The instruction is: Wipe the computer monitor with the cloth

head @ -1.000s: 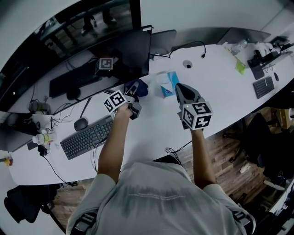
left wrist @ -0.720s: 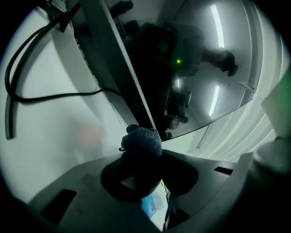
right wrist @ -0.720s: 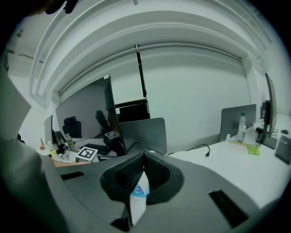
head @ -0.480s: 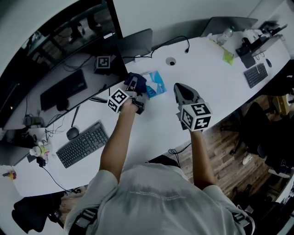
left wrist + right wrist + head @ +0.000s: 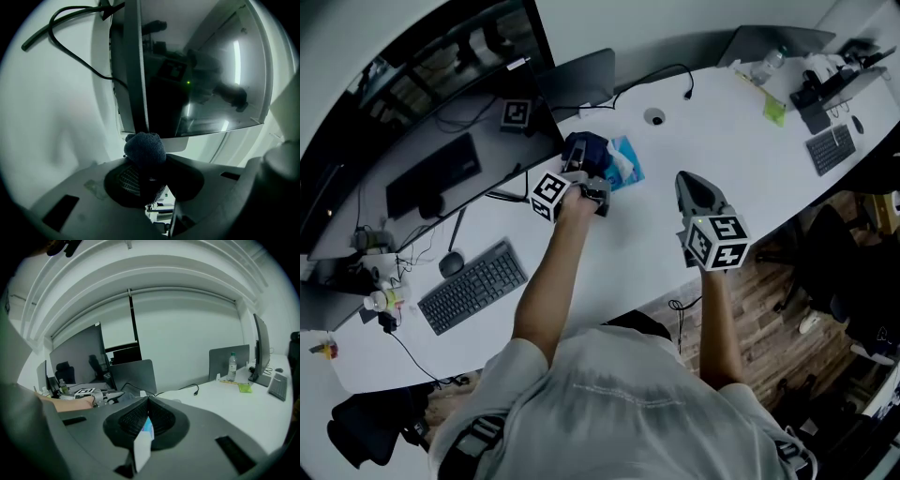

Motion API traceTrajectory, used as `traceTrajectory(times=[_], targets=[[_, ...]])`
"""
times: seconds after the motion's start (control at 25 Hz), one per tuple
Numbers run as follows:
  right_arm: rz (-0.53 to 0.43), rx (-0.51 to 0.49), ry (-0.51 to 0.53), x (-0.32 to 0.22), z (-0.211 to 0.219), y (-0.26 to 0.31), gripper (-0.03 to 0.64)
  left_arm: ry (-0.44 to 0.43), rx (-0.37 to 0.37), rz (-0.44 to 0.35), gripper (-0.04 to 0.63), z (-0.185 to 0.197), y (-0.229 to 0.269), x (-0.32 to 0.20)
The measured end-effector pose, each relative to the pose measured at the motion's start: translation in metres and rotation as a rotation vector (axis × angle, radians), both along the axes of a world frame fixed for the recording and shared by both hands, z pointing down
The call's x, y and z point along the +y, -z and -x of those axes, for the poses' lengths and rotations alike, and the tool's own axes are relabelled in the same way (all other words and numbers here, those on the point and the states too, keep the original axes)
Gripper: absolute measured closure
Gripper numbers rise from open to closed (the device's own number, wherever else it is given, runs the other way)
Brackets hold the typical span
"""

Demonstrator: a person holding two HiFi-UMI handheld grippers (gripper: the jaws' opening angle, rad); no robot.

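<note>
**A:** Starting from the left of the head view?

**B:** A dark keyboard (image 5: 473, 286) on the white bench (image 5: 741, 141). Behind it, a large dark monitor (image 5: 422, 122) standing along the bench's back edge.

**A:** And next along?

**B:** Then the left gripper (image 5: 584, 178), at the end of an outstretched arm, jaws clamped on a bunched dark blue cloth (image 5: 584, 150). Held close to the monitor's lower right corner, beside a blue packet (image 5: 626, 164) lying on the bench. In the left gripper view, the cloth bulging up from the jaws, just under the screen's bottom edge. Touching the screen or not: impossible to tell.

**A:** Further right?

**B:** Then the right gripper (image 5: 689, 180), raised over the bench near its front edge, well apart from the monitor. Jaws drawn together, pinching a small white-and-blue slip (image 5: 142, 446).

**A:** At the far right?

**B:** A second keyboard (image 5: 832, 148), at the bench's far end.
</note>
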State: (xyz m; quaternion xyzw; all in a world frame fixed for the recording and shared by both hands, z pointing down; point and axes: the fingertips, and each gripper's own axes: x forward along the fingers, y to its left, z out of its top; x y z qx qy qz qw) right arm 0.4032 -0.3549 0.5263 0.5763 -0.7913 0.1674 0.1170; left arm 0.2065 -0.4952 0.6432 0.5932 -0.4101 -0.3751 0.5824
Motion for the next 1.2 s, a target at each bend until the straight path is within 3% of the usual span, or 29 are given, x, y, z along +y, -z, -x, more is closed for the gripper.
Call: traceTrajectory(times=[0.16, 0.76, 1.2], targets=[[-0.004, 0.003, -0.001, 0.001, 0.0, 0.003, 0.615, 0.007, 0.002, -0.07, 0.499, -0.001, 0.03, -0.005], [-0.045, 0.002, 0.041, -0.002, 0.032, 0.027, 0.615, 0.006, 0.055, -0.149, 0.499, 0.003, 0.121, 0.006], [-0.129, 0.0, 0.051, -0.005, 0.044, 0.084, 0.615, -0.045, 0.012, -0.288, 0.497, 0.003, 0.215, 0.013]])
